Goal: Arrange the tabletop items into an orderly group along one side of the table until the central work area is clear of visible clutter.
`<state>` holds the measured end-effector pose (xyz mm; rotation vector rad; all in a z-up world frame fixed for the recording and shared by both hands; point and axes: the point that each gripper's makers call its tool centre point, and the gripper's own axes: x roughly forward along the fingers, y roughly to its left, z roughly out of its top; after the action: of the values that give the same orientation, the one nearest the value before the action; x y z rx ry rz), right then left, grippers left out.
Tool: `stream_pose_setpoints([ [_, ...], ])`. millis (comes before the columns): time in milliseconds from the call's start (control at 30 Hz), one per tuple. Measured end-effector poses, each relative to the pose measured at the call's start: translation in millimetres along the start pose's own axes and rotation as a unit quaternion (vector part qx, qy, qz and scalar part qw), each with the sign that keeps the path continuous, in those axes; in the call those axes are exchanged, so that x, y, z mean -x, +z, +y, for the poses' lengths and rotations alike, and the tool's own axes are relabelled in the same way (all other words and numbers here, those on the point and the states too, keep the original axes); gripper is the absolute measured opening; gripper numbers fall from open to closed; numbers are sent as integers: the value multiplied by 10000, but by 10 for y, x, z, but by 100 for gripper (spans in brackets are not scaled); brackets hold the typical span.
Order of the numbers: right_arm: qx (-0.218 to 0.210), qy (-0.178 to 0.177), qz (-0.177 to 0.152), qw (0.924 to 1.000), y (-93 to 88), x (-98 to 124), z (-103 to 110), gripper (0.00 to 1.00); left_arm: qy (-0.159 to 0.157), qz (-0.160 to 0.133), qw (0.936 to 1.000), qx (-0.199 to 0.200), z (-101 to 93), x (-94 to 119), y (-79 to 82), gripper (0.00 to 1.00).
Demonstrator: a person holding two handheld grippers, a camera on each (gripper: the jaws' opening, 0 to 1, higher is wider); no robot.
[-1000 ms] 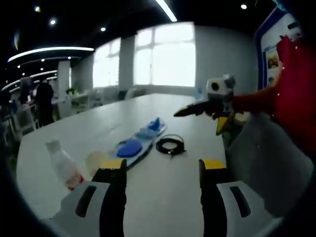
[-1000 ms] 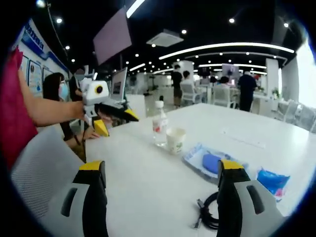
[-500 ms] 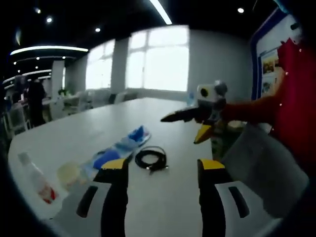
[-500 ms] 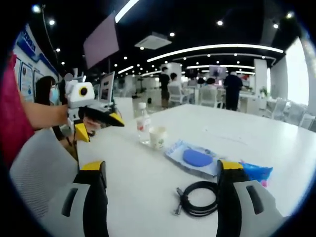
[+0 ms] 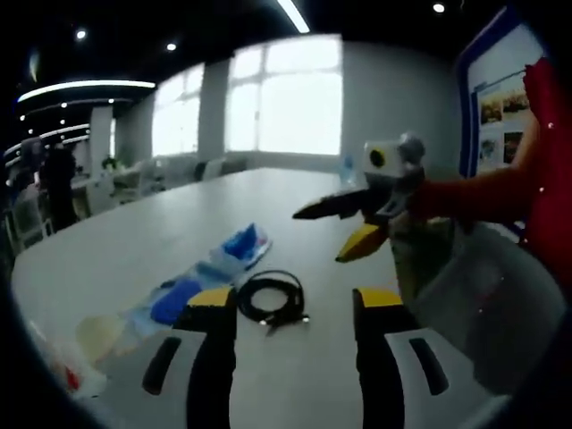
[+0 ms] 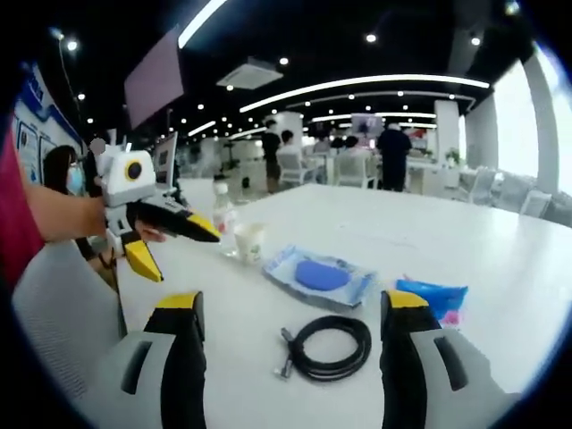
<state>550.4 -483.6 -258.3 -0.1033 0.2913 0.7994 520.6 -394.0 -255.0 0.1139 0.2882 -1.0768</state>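
Left gripper view, left to right. A bottle (image 5: 55, 371) with a red label lies blurred at the near left edge of the desk (image 5: 134, 250), with a pale cup (image 5: 100, 332) just beside it. Next comes a clear packet holding a blue pad (image 5: 176, 299), then a blue pouch (image 5: 241, 243) farther along toward the far end. A coiled black cable (image 5: 271, 302) lies on the desk between this view's own two jaws. The left gripper (image 5: 292, 308) has its jaws spread wide, nothing between them. From the right the right gripper (image 5: 332, 234) enters above the desk, yellow-tipped jaws parted, held by a red-sleeved arm (image 5: 483, 192). A grey chair back (image 5: 487, 304) stands at the desk's right edge.

Right gripper view, left to right. The left gripper (image 6: 183, 250) comes in from the left over the near corner, jaws apart, empty. Here the bottle (image 6: 222, 218) stands upright with a white cap, the cup (image 6: 248, 241) touching or just beside it; both are sharp here, unlike in the left gripper view. The blue pad in its packet (image 6: 320, 274) lies mid-desk, flat. The cable (image 6: 327, 346) is a neat round coil, one plug end sticking out leftward, between the spread jaws of the right gripper (image 6: 292, 308). The blue pouch (image 6: 435, 298) lies near the right jaw, a pink patch at its edge. People (image 6: 391, 156) stand and sit at far tables.
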Motion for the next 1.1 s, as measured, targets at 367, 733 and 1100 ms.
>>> stream_pose_setpoints([
  [367, -47, -361, 150, 9992, -132, -60, -289, 62, 212, 308, 9992, 102, 174, -421, -277, 43],
  [733, -56, -598, 567, 9966, -449, -216, -506, 53, 239, 892, 9957, -88, 253, -746, -657, 39],
  [1100, -29, -684, 829, 9942, -666, -388, -577, 49, 237, 1165, 9926, -258, 346, -910, -884, 38],
])
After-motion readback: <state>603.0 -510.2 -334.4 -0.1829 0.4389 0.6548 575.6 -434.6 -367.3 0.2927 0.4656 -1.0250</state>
